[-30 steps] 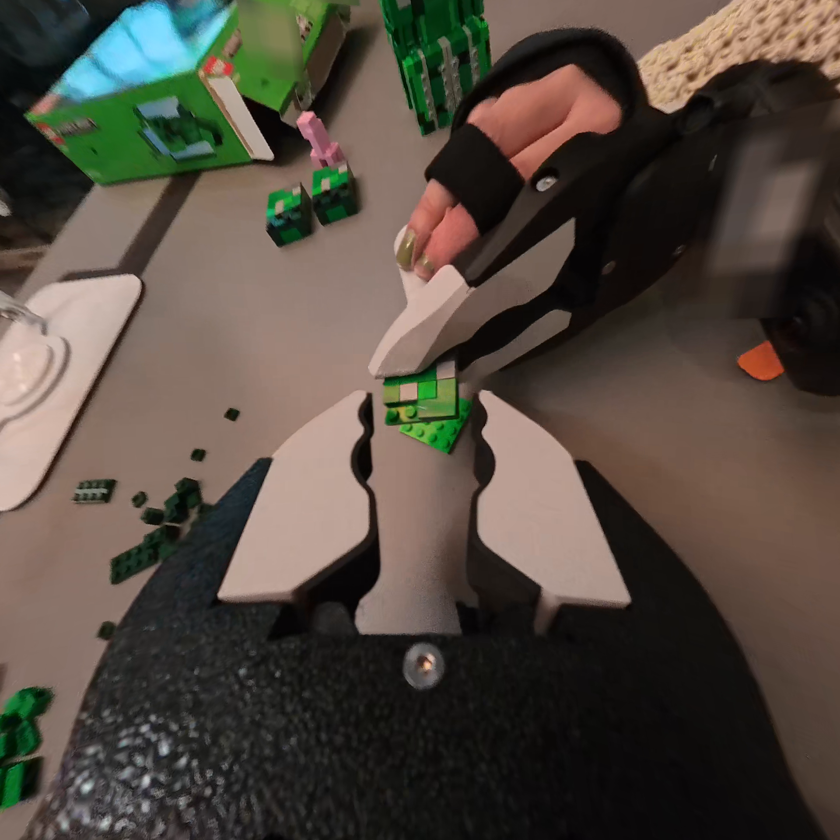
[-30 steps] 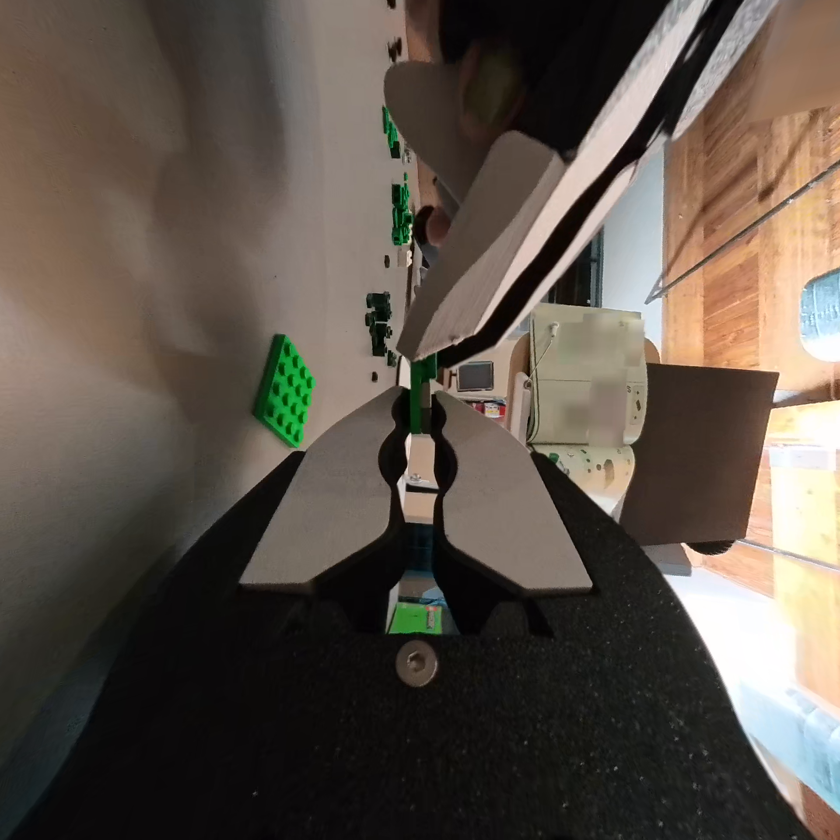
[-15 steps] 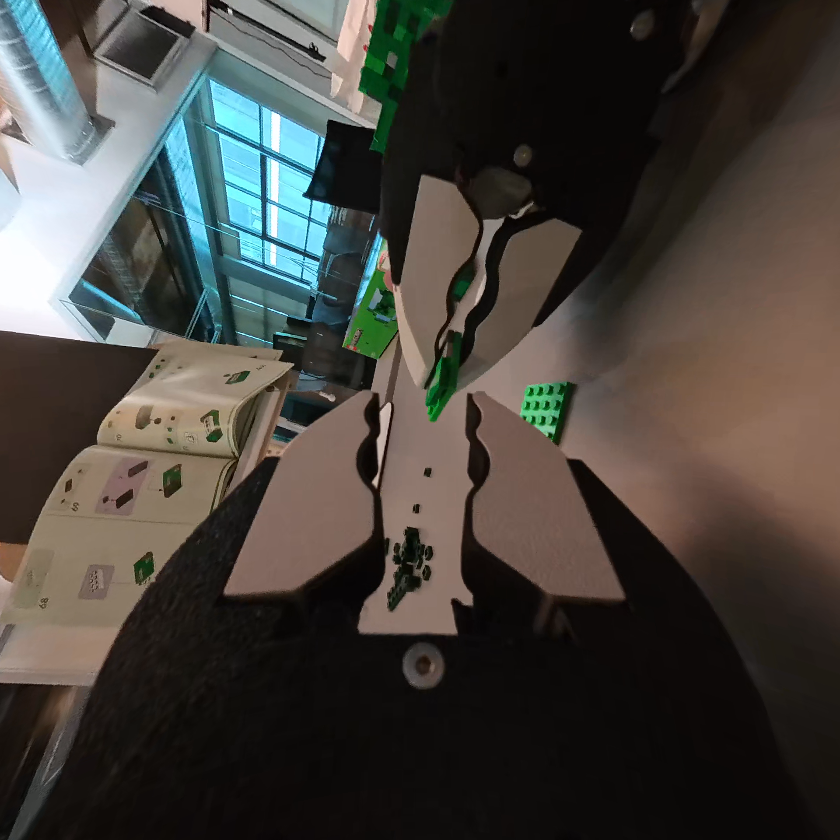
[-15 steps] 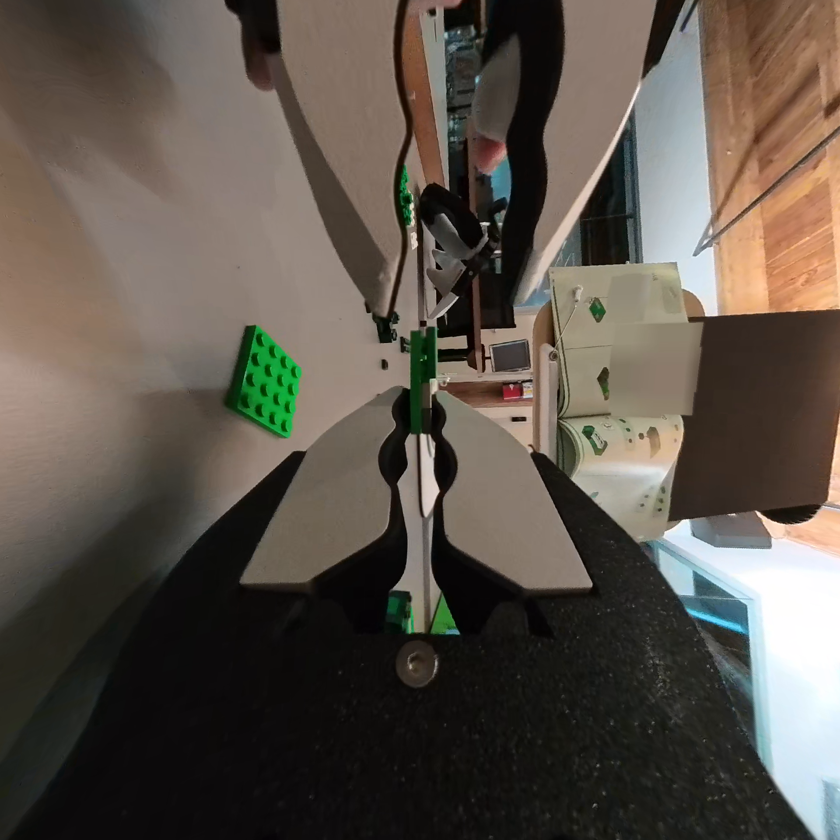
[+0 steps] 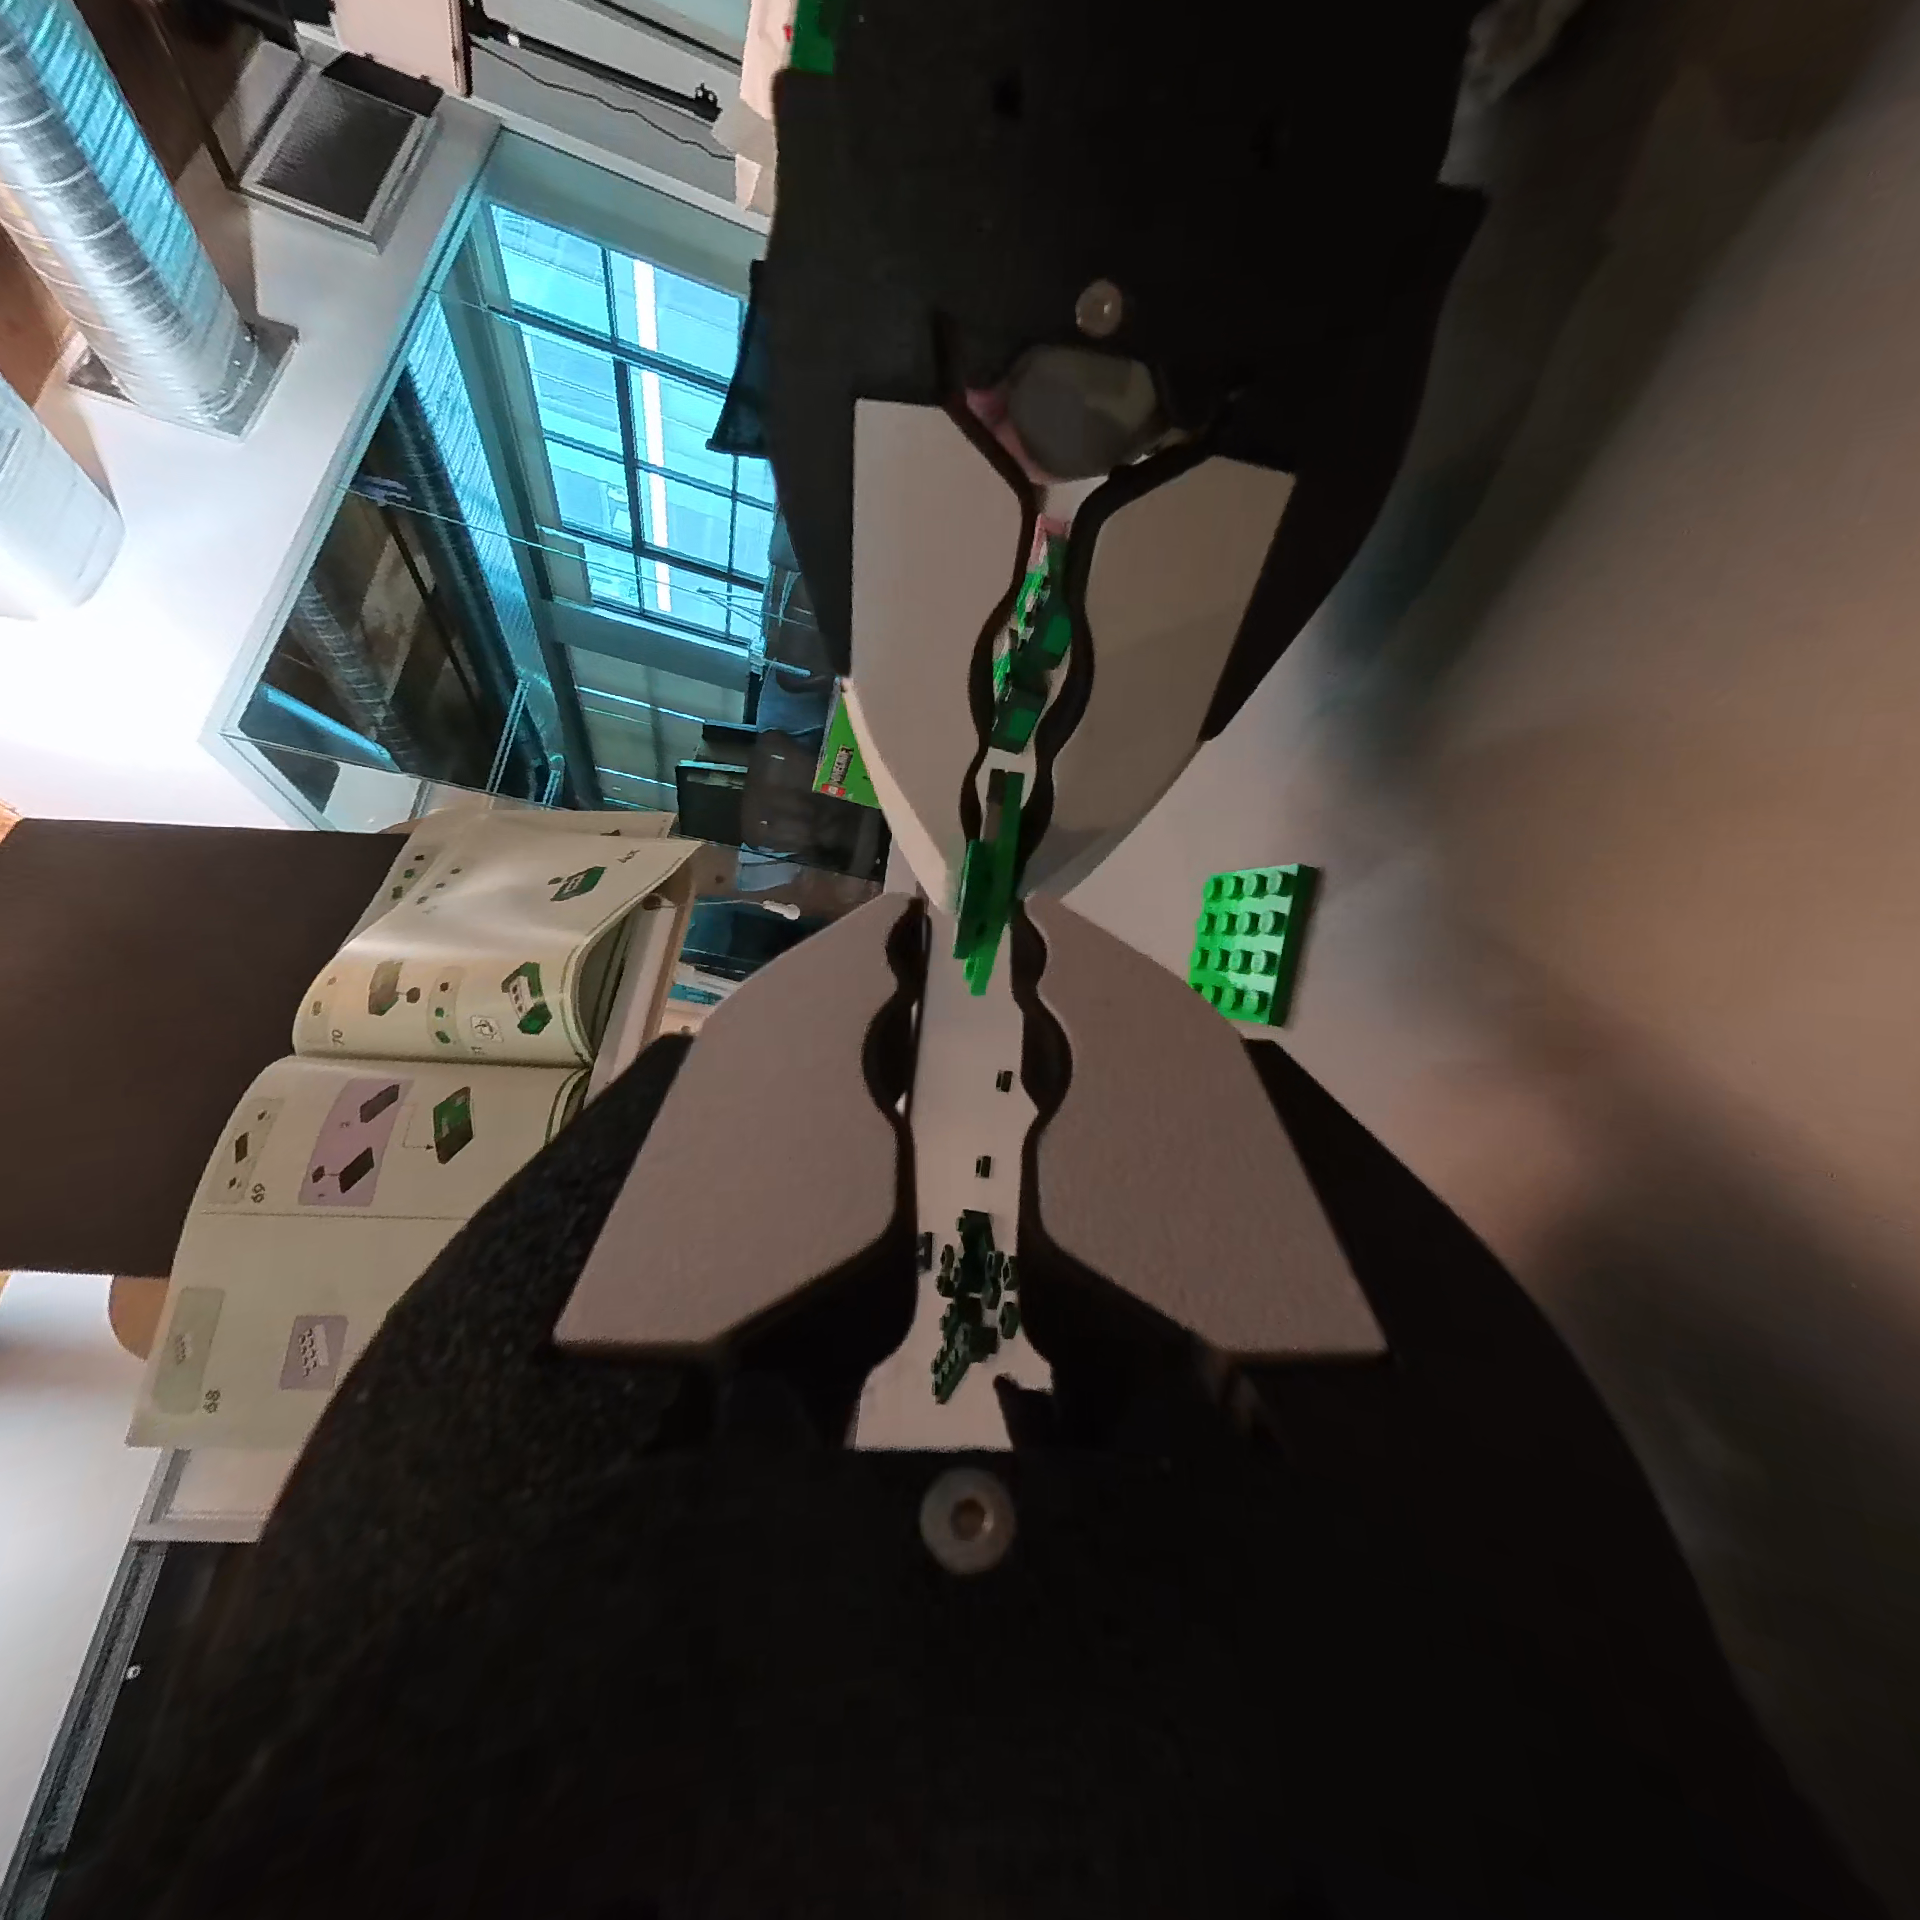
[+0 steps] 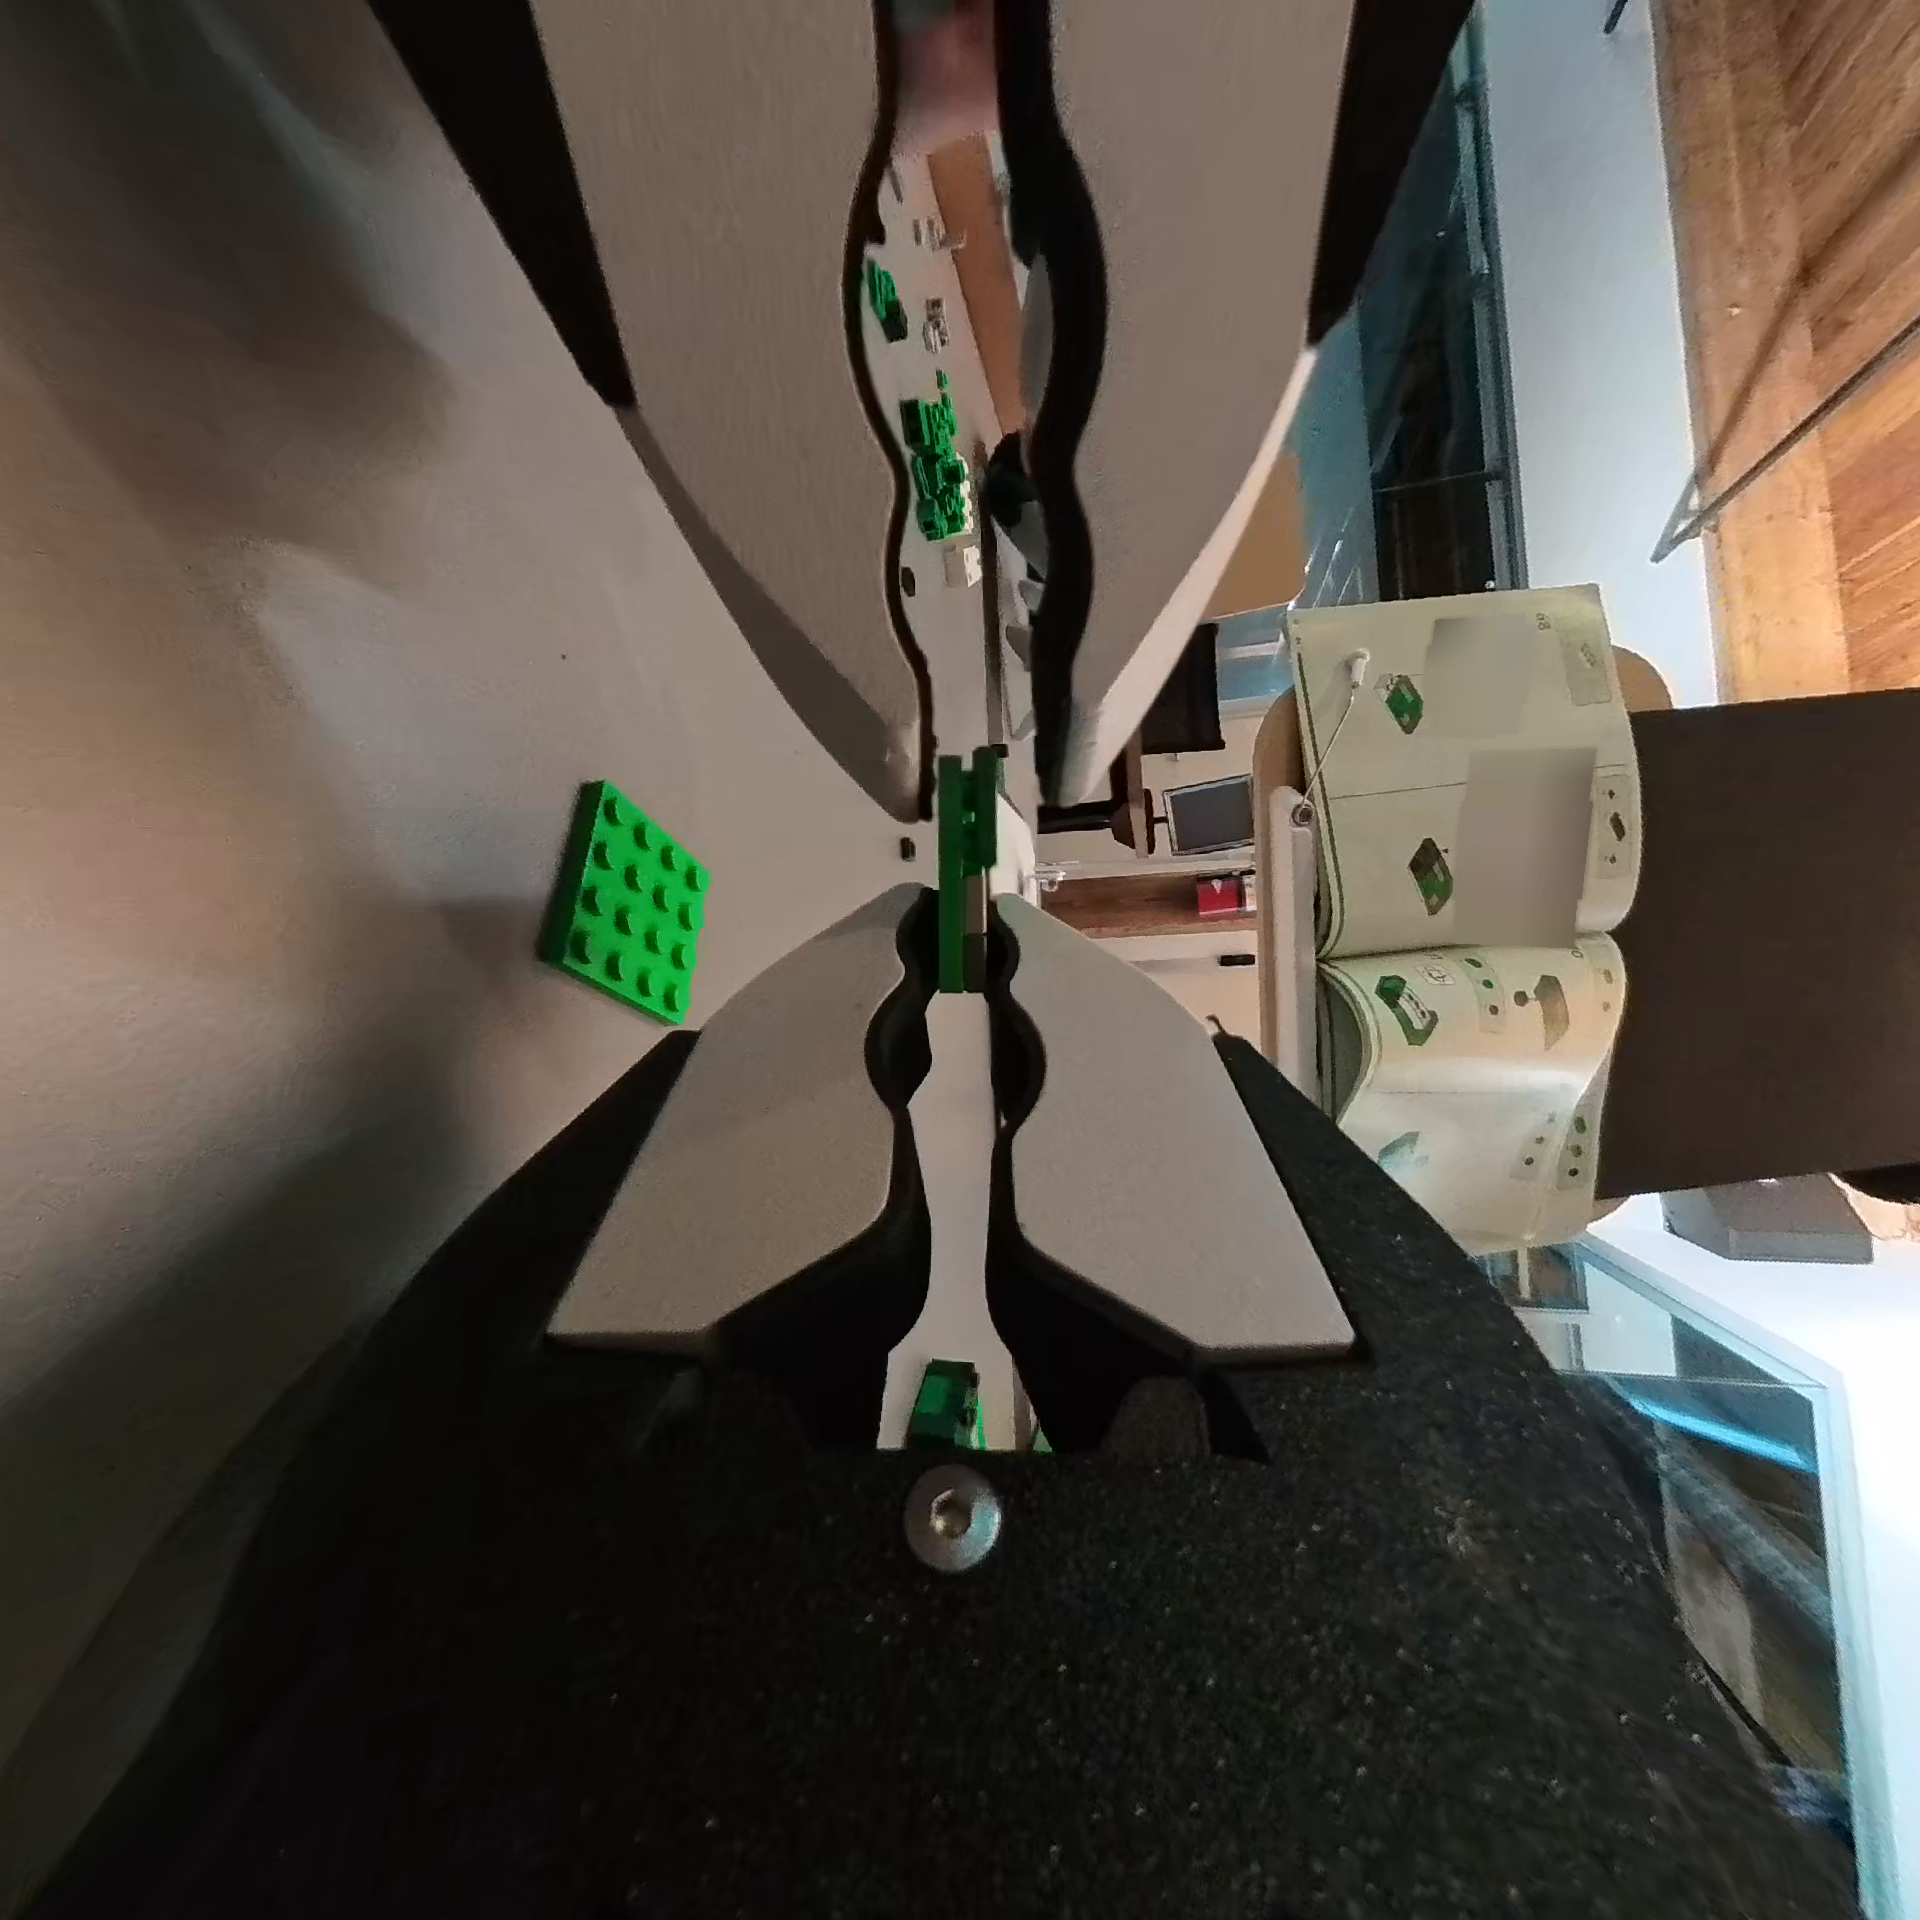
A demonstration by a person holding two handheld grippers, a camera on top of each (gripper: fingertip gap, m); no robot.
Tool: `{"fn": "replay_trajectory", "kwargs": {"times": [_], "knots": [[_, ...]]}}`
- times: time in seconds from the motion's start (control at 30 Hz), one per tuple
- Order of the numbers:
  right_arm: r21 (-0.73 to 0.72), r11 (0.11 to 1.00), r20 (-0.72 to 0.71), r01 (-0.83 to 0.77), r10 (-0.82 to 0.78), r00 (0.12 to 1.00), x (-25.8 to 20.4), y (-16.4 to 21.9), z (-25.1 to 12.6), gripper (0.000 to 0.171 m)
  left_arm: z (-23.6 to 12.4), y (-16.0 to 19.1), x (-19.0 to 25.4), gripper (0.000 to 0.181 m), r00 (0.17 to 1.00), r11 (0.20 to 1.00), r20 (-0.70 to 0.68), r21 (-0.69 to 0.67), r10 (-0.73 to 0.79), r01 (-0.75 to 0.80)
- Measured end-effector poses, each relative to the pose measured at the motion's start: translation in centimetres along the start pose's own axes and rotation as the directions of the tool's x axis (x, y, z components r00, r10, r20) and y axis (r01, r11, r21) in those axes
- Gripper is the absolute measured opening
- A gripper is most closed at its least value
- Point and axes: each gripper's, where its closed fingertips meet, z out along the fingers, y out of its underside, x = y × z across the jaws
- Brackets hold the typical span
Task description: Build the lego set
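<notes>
My right gripper (image 6: 961, 904) is shut on a thin green plate assembly (image 6: 961, 831), held edge-on in the air. It faces my left gripper head-on. My left gripper (image 5: 971, 920) is open, and the free end of the assembly (image 5: 985, 945) reaches in between its fingertips; I see no contact. The right gripper also shows at the top of the left wrist view (image 5: 992, 883), and the left gripper at the top of the right wrist view (image 6: 977, 790). A bright green 4x4 plate (image 5: 1252, 945) lies flat on the grey table beside them; it also shows in the right wrist view (image 6: 623, 904).
An open instruction booklet (image 5: 447, 1039) stands on a holder at the table's edge, also in the right wrist view (image 6: 1455, 883). Several loose dark green pieces (image 5: 971, 1299) lie on the table. More green pieces (image 6: 935, 457) lie farther off. A green box (image 5: 847, 764) stands behind. My two grippers' fingertips are within a few centimetres of each other.
The right gripper lifted the assembly off the 4x4 plate, which stayed on the table. Both grippers turned sideways and came nose to nose; the assembly's end now sits between the left fingertips.
</notes>
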Motion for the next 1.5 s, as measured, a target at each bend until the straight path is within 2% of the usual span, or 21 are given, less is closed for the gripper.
{"fn": "replay_trajectory", "kwargs": {"times": [0.1, 0.4, 0.7, 0.9, 0.97, 1.0, 1.03, 1.07, 1.13, 1.23, 1.33, 1.5], "knots": [[0.003, 1.0, 0.003, 0.002, -0.002, 1.0, -0.1, -0.2, 0.0, 0.006, 0.1, 0.0, 0.2, 0.009, 1.0, 1.0, -0.008, -0.002, 0.015, -0.015], [-0.014, 1.0, 0.028, 0.012, -0.012, 1.0, -0.5, -0.1, -0.1, 0.006, 0.3, -0.1, 0.7, 0.008, 0.997, 0.998, -0.022, -0.003, 0.068, -0.068], [-0.021, 0.999, 0.084, 0.039, -0.037, 0.996, -1.8, 0.1, -0.1, 0.007, 0.4, 0.0, 2.0, 0.007, 0.985, 0.993, -0.132, -0.025, 0.113, -0.117], [-0.029, 1.0, 0.108, 0.009, -0.006, 0.994, -2.1, 0.3, 0.1, 0.007, 0.6, 0.2, 2.2, 0.007, 0.988, 0.998, -0.149, -0.049, 0.025, -0.033], [-0.044, 0.999, 0.112, -0.009, 0.014, 0.994, -2.1, 0.6, 0.3, 0.006, 0.8, 0.5, 2.2, 0.008, 0.983, 0.993, -0.148, -0.073, -0.106, 0.096], [-0.047, 0.999, 0.094, 0.001, 0.003, 0.996, -1.9, 0.8, 0.4, 0.006, 1.0, 0.6, 2.0, 0.017, 0.972, 0.98, -0.141, -0.088, -0.189, 0.178], [-0.045, 0.999, 0.079, 0.028, -0.024, 0.997, -1.8, 0.8, 0.5, 0.007, 1.0, 0.7, 1.8, 0.033, 0.949, 0.958, -0.141, -0.097, -0.281, 0.269], [-0.045, 0.998, 0.063, 0.045, -0.042, 0.997, -1.7, 0.8, 0.5, 0.006, 1.0, 0.8, 1.6, 0.041, 0.911, 0.923, -0.149, -0.105, -0.384, 0.371], [-0.039, 0.998, 0.03, 0.052, -0.051, 0.998, -1.5, 0.7, 0.5, 0.006, 0.8, 0.9, 0.9, 0.046, 0.798, 0.814, -0.162, -0.111, -0.58, 0.569], [0.005, 0.999, -0.062, 0.054, -0.054, 0.997, -0.2, 0.3, 0.3, 0.006, 0.7, 1.1, 0.8, 0.05, 0.594, 0.629, -0.221, -0.153, -0.773, 0.762], [0.047, 0.998, -0.146, 0.049, -0.042, 0.988, 1.1, -0.4, -0.1, 0.006, 0.6, 0.3, 0.9, 0.05, 0.454, 0.511, -0.295, -0.152, -0.841, 0.846], [0.062, 0.994, -0.185, 0.094, -0.081, 0.979, 1.4, -0.9, -0.3, 0.006, 0.3, -0.5, 0.4, 0.038, 0.376, 0.437, -0.341, -0.122, -0.862, 0.891]]}}
